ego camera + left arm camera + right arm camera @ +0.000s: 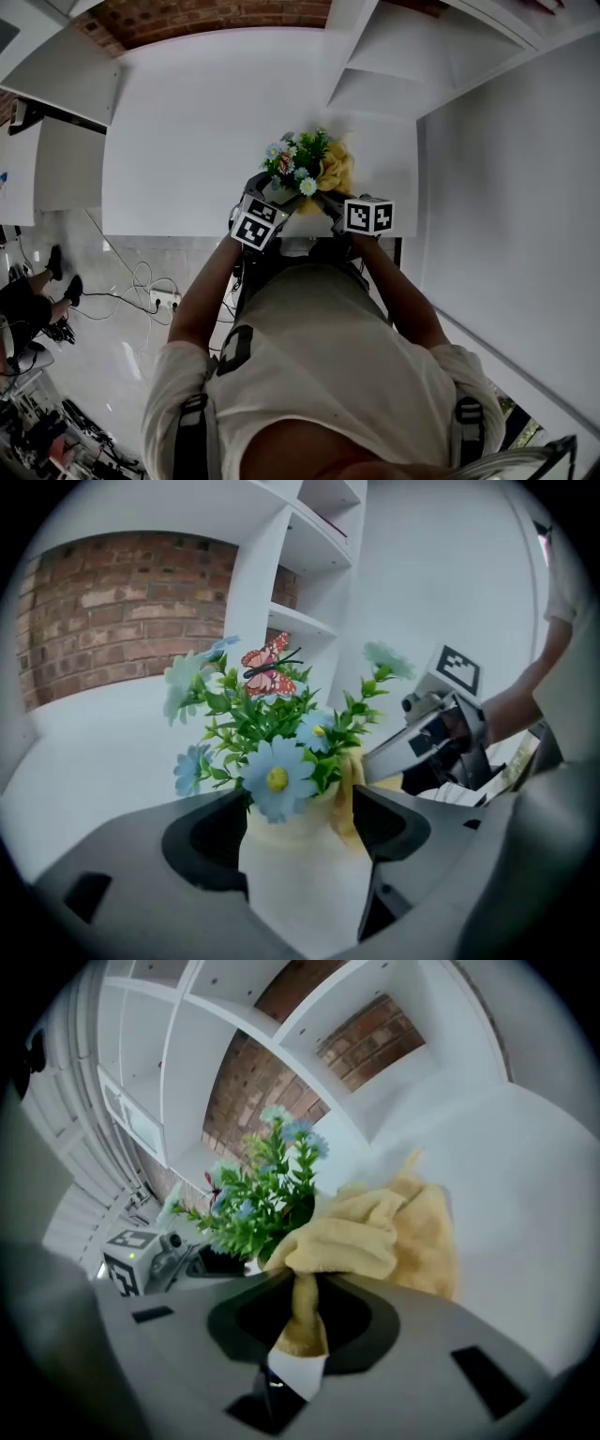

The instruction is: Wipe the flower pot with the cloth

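Wiping step: our left claw [302, 822] clamps pot [300, 883], right claw [300, 1307] pinches cloth [375, 1232]; next we likely rub the pot's wall.

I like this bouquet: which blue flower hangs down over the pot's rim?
The large blue daisy with the yellow centre, at the front: it alone overlaps the pot rim; the others sit higher or aside.

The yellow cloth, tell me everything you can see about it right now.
The cloth is pale yellow and looks like soft, fleecy terry. It is bunched into thick folds, not spread flat. A twisted strip of it is pinched in the shut right gripper, and the rest bulges out beyond it. It lies against the upper side of the flower pot, beside the green leaves.
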`<state>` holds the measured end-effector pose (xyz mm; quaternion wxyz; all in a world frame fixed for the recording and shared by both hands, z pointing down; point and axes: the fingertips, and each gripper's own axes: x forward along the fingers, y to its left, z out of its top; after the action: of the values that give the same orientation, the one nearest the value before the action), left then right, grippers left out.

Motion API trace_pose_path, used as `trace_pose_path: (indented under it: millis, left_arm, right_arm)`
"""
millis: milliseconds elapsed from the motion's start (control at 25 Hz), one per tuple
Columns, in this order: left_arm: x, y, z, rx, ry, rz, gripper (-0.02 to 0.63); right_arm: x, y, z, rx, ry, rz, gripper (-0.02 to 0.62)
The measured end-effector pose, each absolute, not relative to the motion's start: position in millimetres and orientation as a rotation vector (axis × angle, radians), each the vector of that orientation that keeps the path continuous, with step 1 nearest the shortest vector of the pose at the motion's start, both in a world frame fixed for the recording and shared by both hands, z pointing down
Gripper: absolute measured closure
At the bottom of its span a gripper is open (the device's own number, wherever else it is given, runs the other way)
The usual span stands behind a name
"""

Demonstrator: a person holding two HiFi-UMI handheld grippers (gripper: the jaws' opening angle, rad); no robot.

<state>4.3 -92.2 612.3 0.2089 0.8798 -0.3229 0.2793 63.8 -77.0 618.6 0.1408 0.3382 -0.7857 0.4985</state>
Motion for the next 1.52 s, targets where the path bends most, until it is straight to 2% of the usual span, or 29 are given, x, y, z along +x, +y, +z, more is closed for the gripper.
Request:
trace_pose_path:
  millis: [240, 440, 960, 1240, 1520]
  left_arm:
    - [-14, -110, 601, 2.487, -0.808, 0.771, 0.249]
    - [-1, -109, 614, 2.504, -0.686, 0.824, 0.249]
    - [-6, -94, 614, 2.317, -1.067, 0.674, 0.250]
    - [-4, -95, 615, 2.312, -1.088, 0.662, 0.250]
    - [-3, -87, 611, 2.389, -0.899, 0.656, 0.250]
  right_arm:
    - [100, -119, 593, 1.127, -2.324, 1.419, 0.512]
    - [90, -123, 599, 1.114, -2.310, 1.377, 0.511]
    - [58, -87, 609, 1.034, -2.315, 1.454, 0.511]
    - [51, -63, 623, 0.975, -2.245, 1.650, 0.512]
    - [105, -83, 627, 1.145, -2.197, 1.512, 0.512]
